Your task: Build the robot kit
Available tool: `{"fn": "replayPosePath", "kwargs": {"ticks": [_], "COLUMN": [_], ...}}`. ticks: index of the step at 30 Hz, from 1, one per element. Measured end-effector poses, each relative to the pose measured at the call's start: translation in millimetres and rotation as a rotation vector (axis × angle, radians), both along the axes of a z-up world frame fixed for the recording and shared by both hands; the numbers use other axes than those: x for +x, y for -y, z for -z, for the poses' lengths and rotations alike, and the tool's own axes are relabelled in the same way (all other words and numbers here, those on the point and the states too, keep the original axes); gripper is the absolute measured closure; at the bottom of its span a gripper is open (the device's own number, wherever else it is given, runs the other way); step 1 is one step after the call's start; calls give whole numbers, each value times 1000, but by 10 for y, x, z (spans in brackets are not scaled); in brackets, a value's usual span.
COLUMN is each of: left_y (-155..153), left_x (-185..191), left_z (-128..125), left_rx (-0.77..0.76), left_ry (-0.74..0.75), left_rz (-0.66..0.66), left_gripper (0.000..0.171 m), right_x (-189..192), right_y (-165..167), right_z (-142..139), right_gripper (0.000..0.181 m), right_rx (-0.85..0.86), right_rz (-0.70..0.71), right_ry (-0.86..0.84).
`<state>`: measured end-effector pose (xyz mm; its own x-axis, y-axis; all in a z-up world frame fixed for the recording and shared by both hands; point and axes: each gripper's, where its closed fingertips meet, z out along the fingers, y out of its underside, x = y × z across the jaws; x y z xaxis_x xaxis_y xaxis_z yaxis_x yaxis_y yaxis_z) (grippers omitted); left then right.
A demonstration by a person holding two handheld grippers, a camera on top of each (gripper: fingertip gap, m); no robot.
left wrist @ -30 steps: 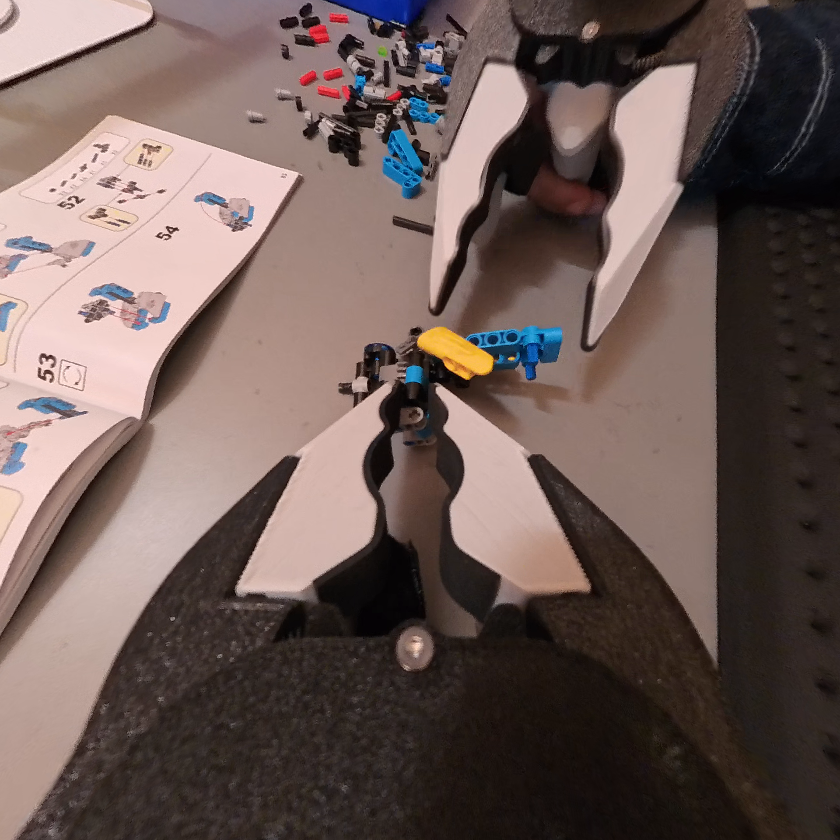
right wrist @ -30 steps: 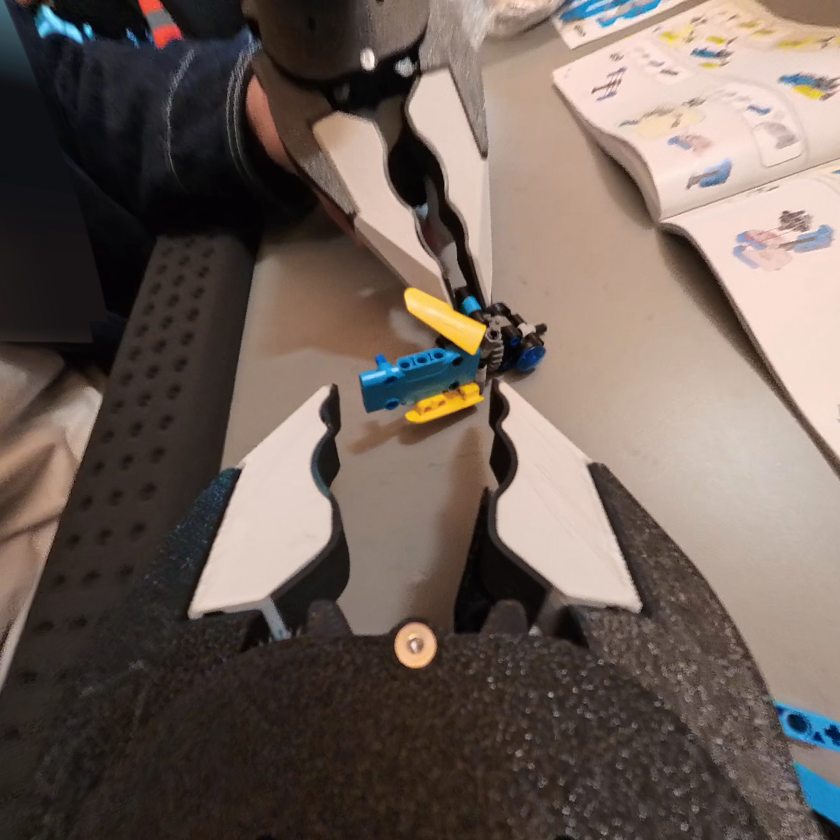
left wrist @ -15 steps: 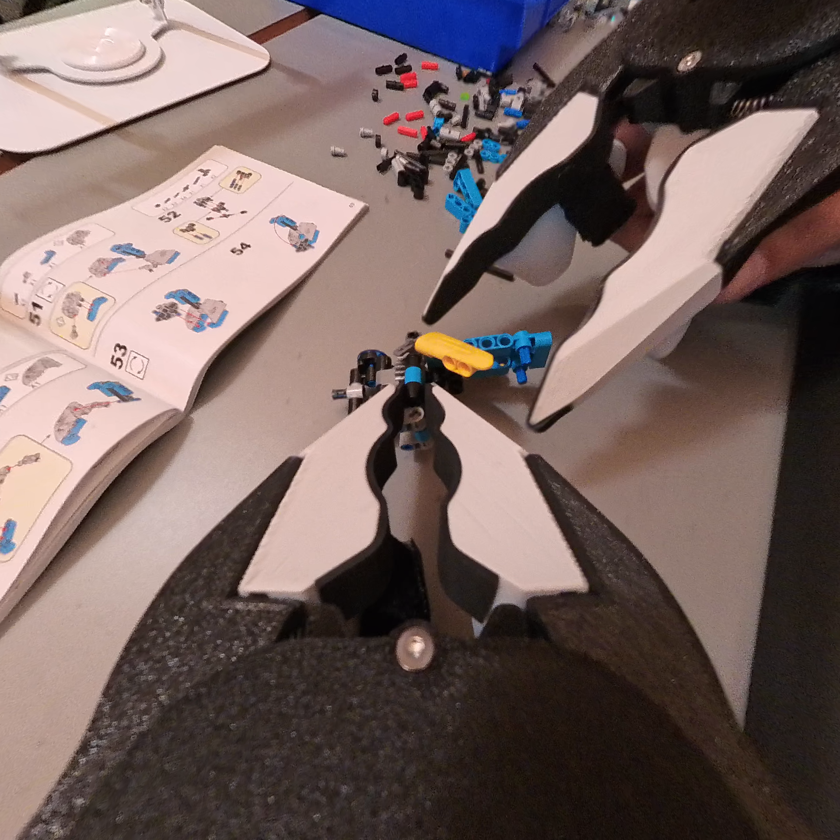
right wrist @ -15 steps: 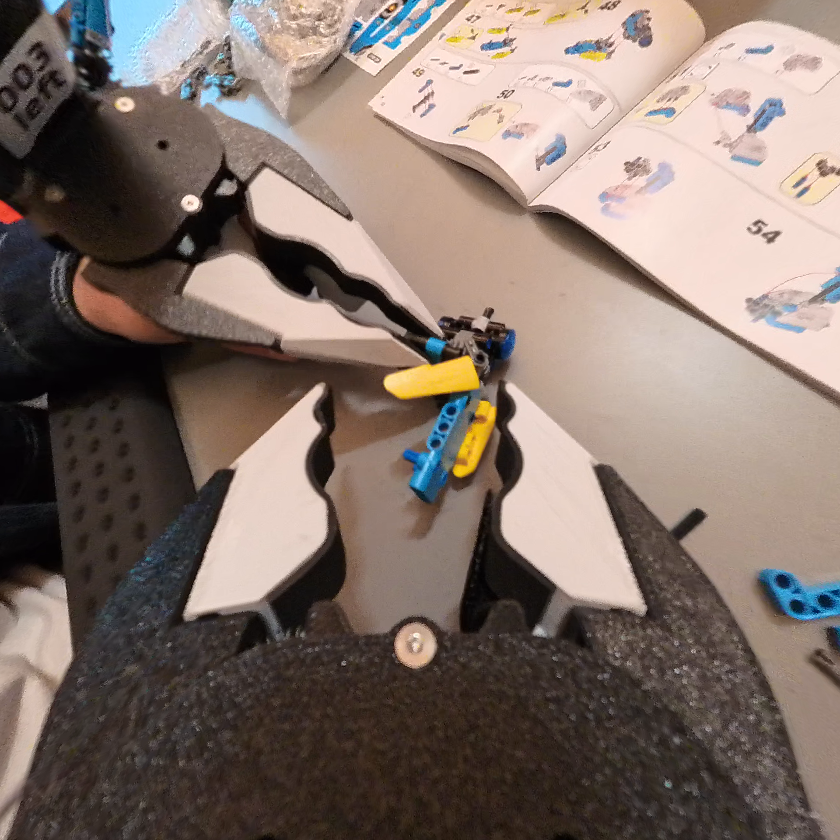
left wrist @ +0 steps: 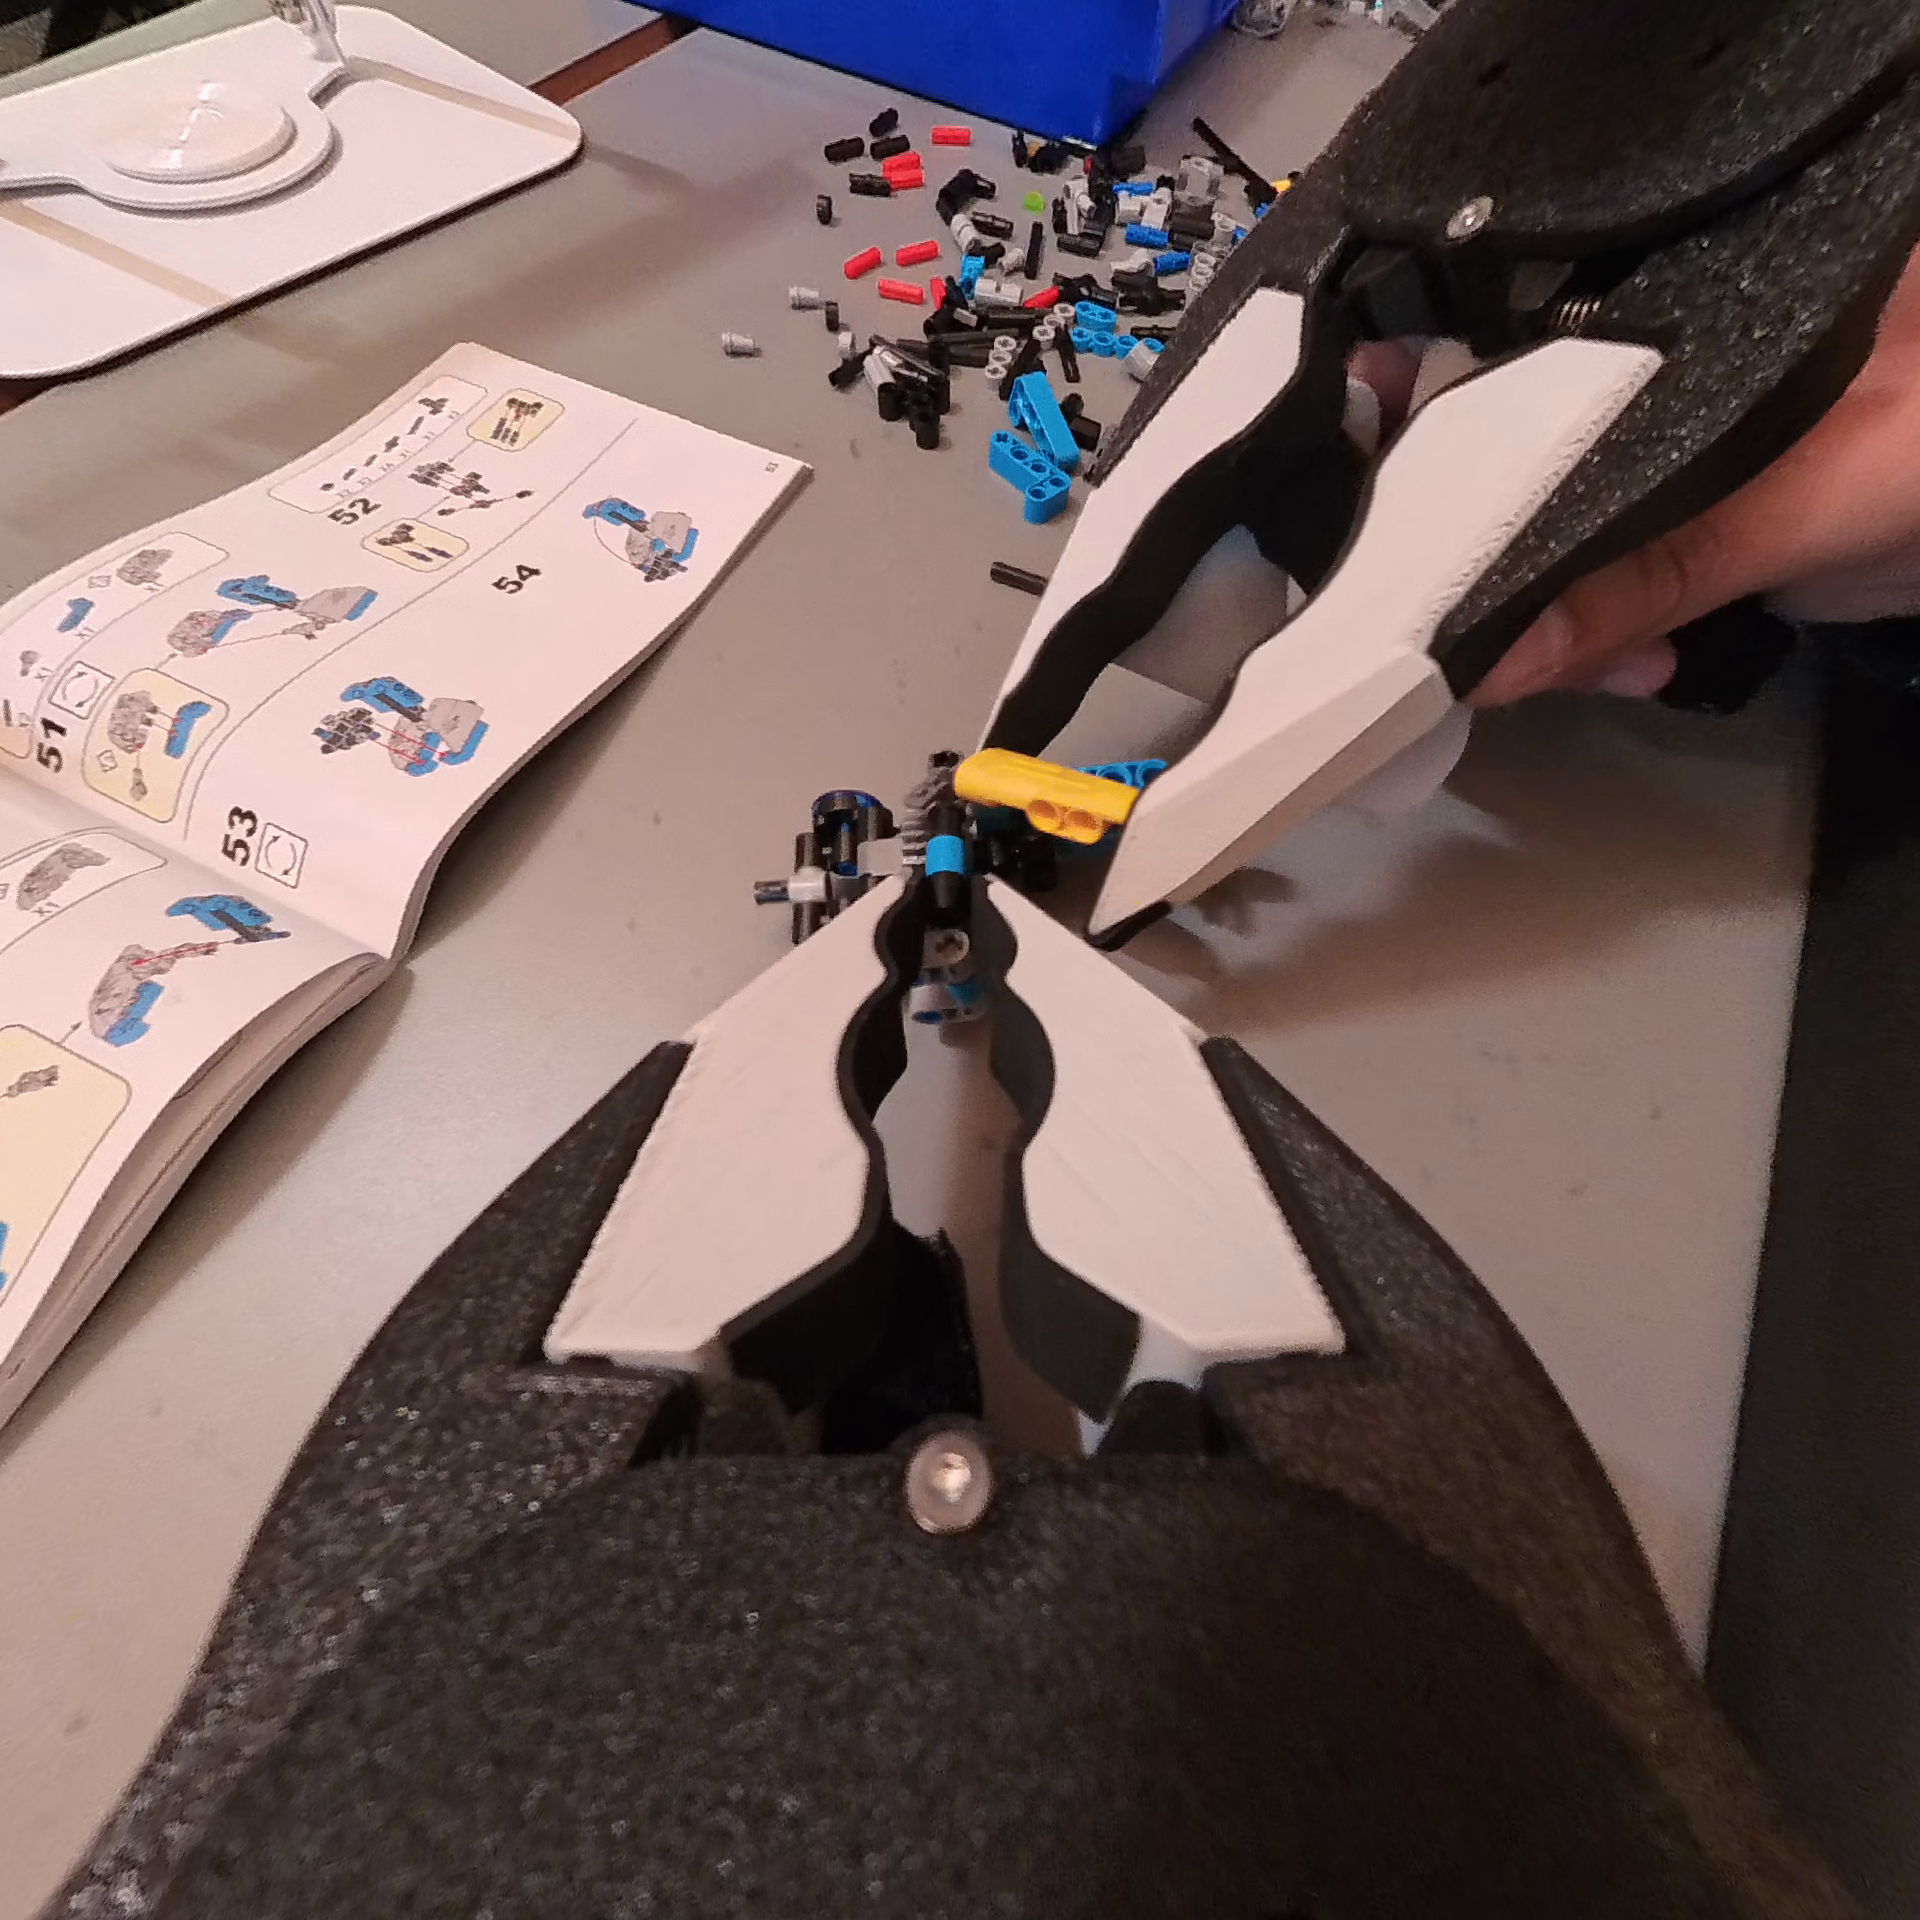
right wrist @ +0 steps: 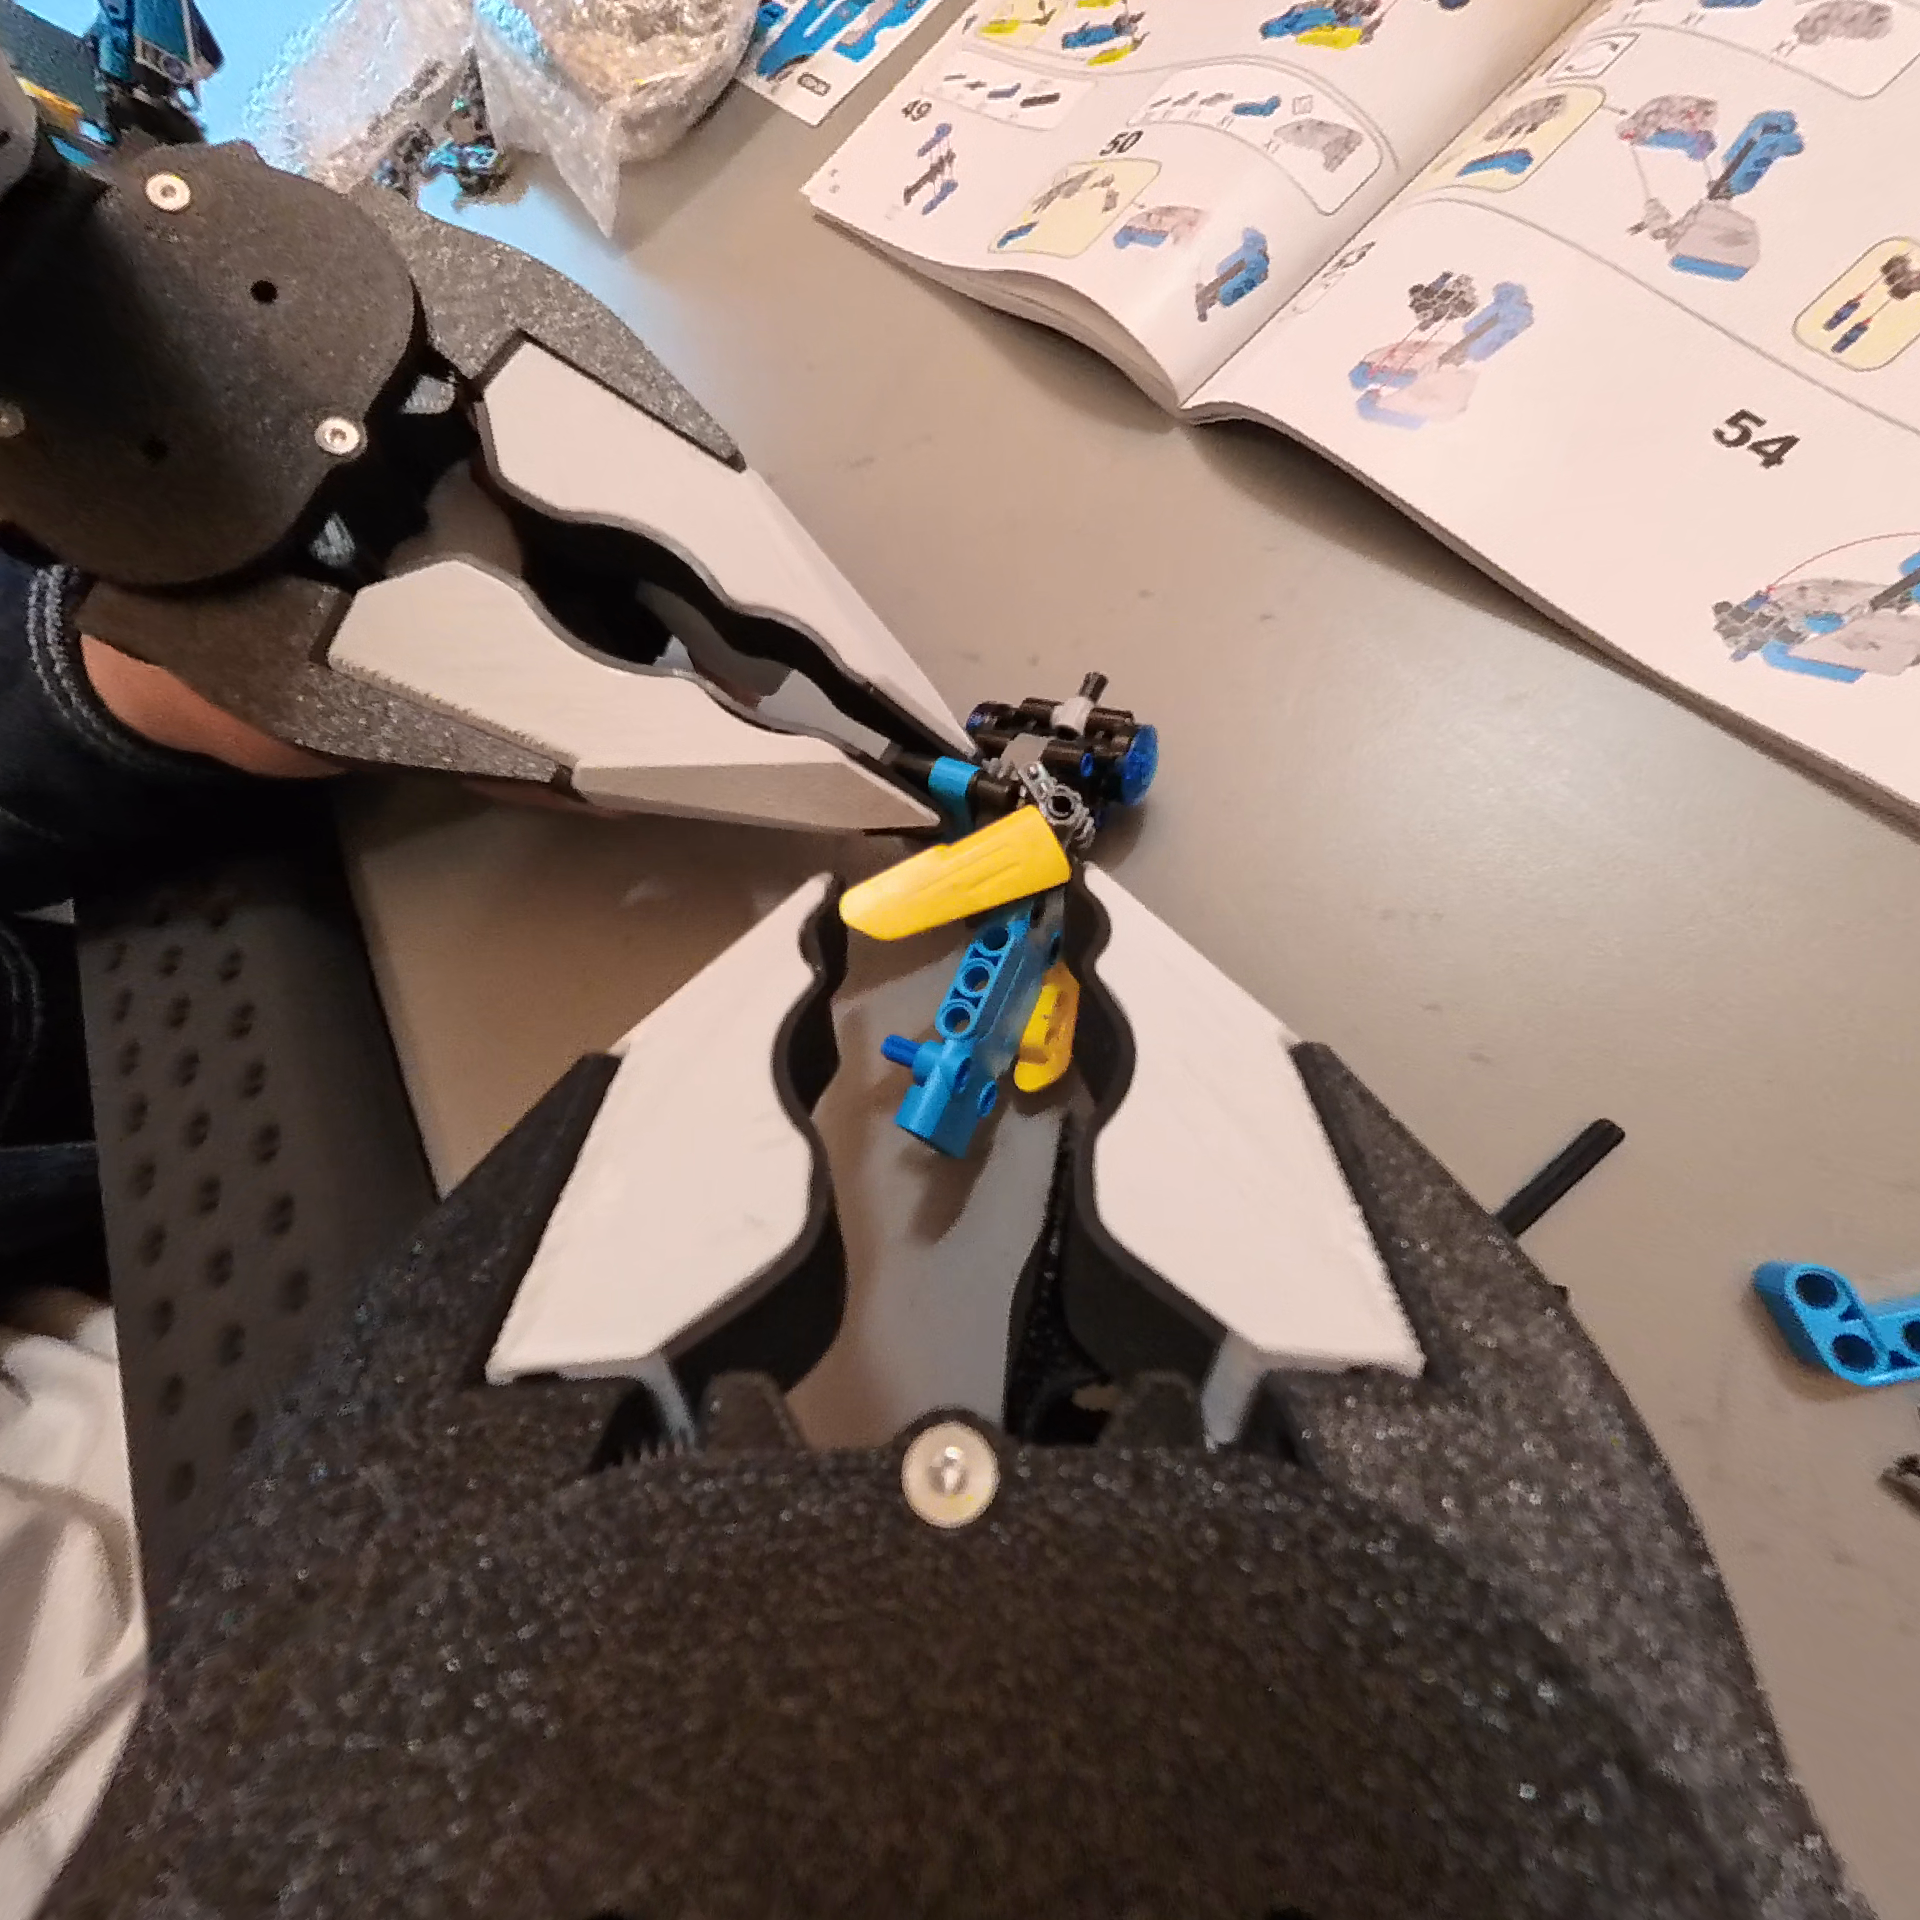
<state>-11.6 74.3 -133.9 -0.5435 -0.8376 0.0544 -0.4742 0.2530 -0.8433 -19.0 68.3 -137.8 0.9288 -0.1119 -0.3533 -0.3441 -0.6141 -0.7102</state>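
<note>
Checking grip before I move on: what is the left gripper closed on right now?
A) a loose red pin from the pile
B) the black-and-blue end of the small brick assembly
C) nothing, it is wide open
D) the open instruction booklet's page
B: the left gripper pinches the black-and-blue end of the small brick assembly, while the right gripper stands open around its yellow and blue end.

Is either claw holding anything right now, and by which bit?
The left claw pinches the small brick model by its black-and-blue end. The right claw is open, its fingers either side of the blue beam.
</note>
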Motion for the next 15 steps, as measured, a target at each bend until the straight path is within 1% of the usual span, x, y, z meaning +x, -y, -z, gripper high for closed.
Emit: {"fn": "replayPosePath", "kwargs": {"ticks": [4,7,8,9,10,13,15], "left_y": [15,32,31,27,23,20,33], "left_x": [-11,-21,-21,-18,-14,-4,-9], "left_z": [3,7,11,15,16,18,14], "left_rx": [-3,0,4,5,3,11,27], "left_ry": [-4,-5,-5,-7,-9,-5,7], "left_rz": [12,24,23,19,16,2,-5], "left_gripper": [164,164,164,164,164,163,164], "right_x": [-14,-10,7,40,50,42,59], "right_y": [36,74,87,96,95,75,96], "right_z": [6,20,21,7,-28,-122,-42], "right_gripper": [139,139,139,138,131,121,122], "right_rx": [8,10,8,1,9,44,-17], "right_rz": [-57,-130,-131,-105,-79,22,84], "right_ry": [12,90,110,105,74,-58,-40]}}
